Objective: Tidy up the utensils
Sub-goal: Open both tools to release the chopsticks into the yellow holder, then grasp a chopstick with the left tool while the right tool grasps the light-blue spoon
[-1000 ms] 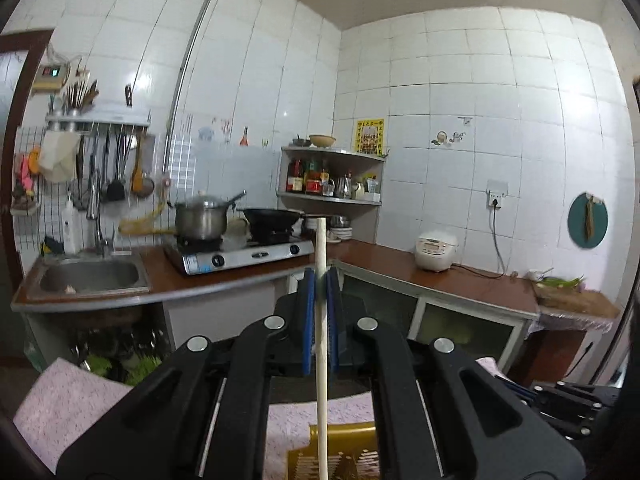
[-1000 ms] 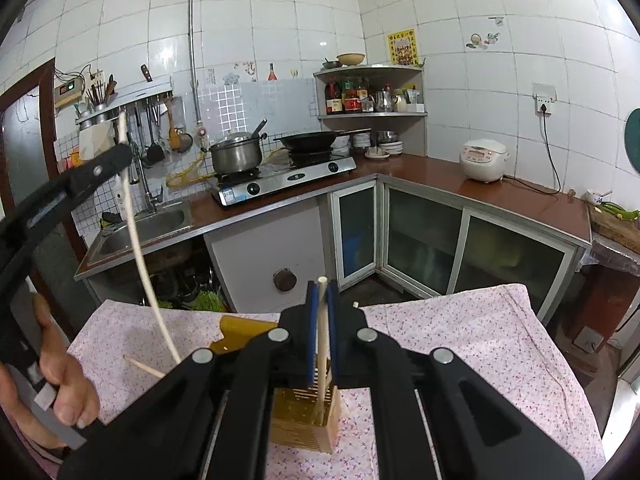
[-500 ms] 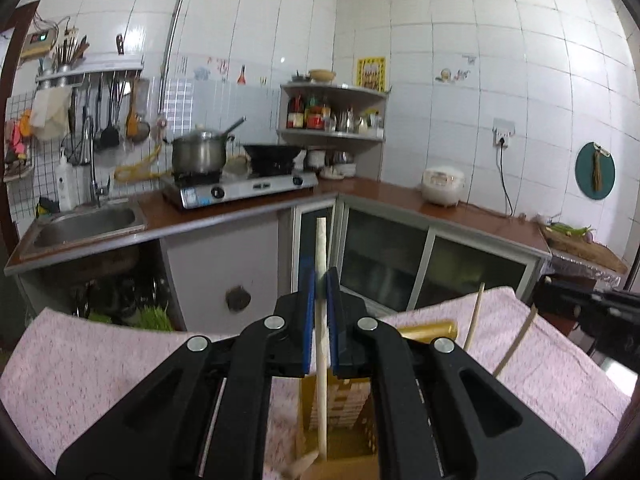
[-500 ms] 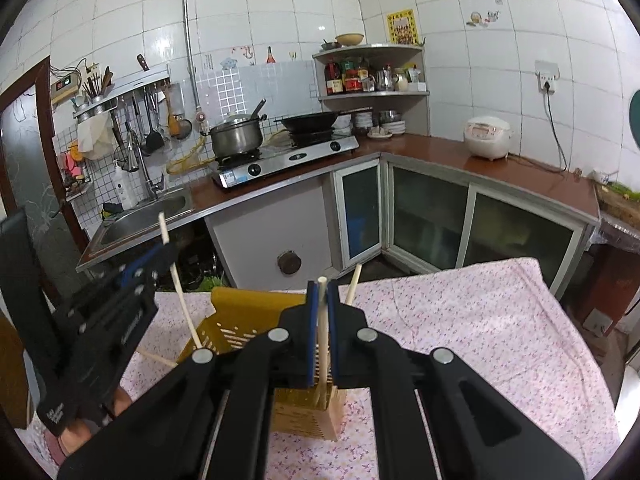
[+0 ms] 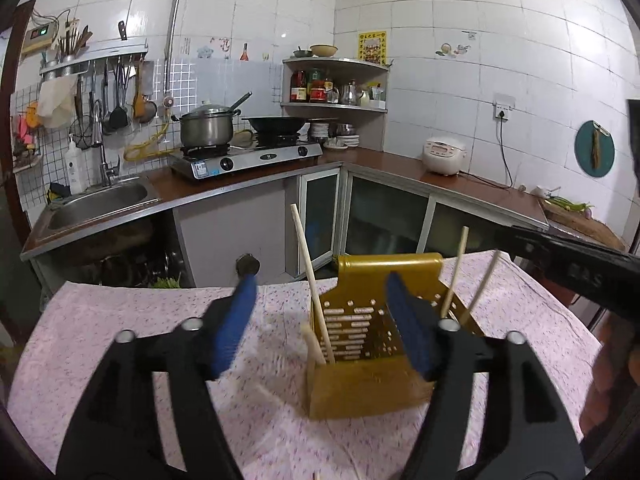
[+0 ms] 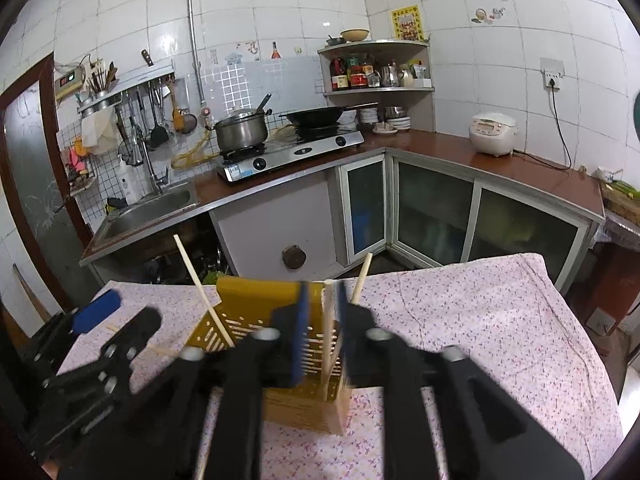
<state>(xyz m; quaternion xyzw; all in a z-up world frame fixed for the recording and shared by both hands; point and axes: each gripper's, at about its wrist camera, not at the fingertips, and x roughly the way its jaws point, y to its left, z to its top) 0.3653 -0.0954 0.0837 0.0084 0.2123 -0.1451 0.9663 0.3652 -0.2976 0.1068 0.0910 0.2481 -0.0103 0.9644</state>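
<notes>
While half a second ago the left gripper (image 5: pixel 320 316) clamped a chopstick, its blue pads (image 5: pixel 234 322) now stand wide apart, and that chopstick (image 5: pixel 310 276) leans inside the yellow holder (image 5: pixel 360 364) at the lower centre of the frame. The right gripper (image 6: pixel 322 332) still has its jaws narrow around a second chopstick (image 6: pixel 327 328), whose lower end goes into the same holder (image 6: pixel 240 300). Motion blur smears both grippers, and a loose stick (image 6: pixel 160 351) on the floral cloth (image 6: pixel 480 320) is partly hidden.
</notes>
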